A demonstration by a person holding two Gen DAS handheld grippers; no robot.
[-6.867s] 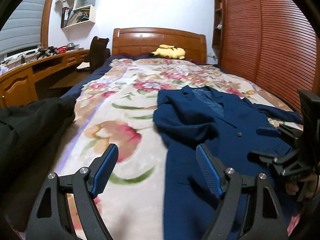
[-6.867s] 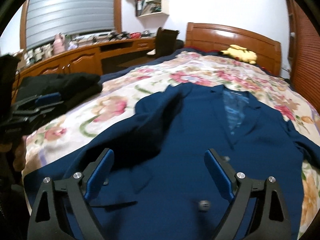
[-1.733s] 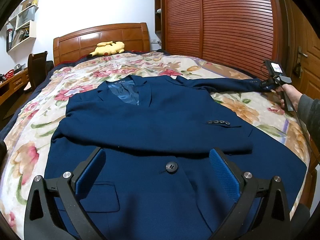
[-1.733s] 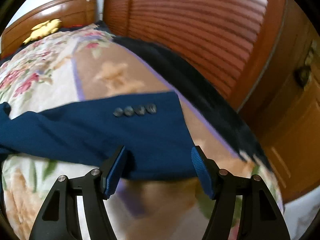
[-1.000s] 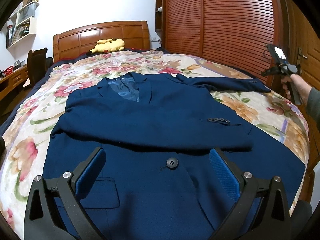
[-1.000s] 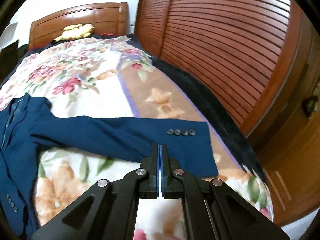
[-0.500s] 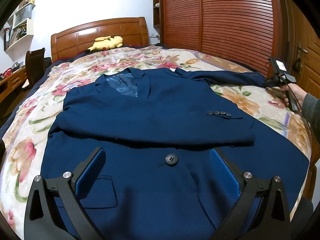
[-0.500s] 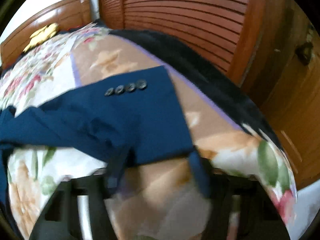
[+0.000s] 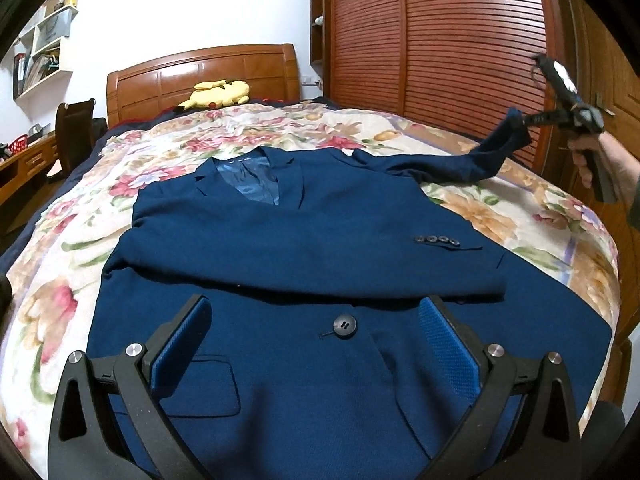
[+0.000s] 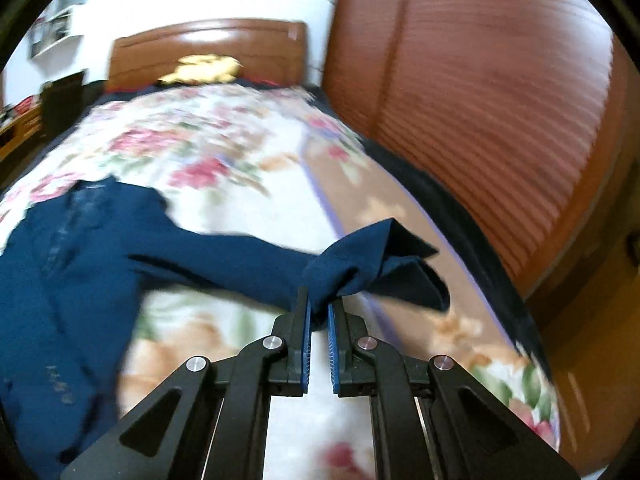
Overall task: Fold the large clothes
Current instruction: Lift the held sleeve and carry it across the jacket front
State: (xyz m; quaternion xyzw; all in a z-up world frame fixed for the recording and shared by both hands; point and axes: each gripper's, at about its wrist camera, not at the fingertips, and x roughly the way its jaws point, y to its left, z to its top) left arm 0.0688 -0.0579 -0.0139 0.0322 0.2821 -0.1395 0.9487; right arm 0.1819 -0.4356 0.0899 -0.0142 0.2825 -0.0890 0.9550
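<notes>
Your jacket (image 9: 304,248) is deep navy with a shinier, lighter blue lining (image 9: 250,182) at the collar and dark buttons (image 9: 345,326), and it lies on a cream blanket (image 9: 532,216) patterned with pink and red flowers, green leaves and peach blooms, edged with a lilac stripe. Your left claw (image 9: 316,344) and right claw (image 10: 319,312) are both black with bright blue pads. Behind, you see a reddish-brown headboard (image 9: 200,76), a matching slatted wardrobe (image 9: 440,52), a yellow plush (image 9: 220,94) and a white wall (image 9: 192,8).
</notes>
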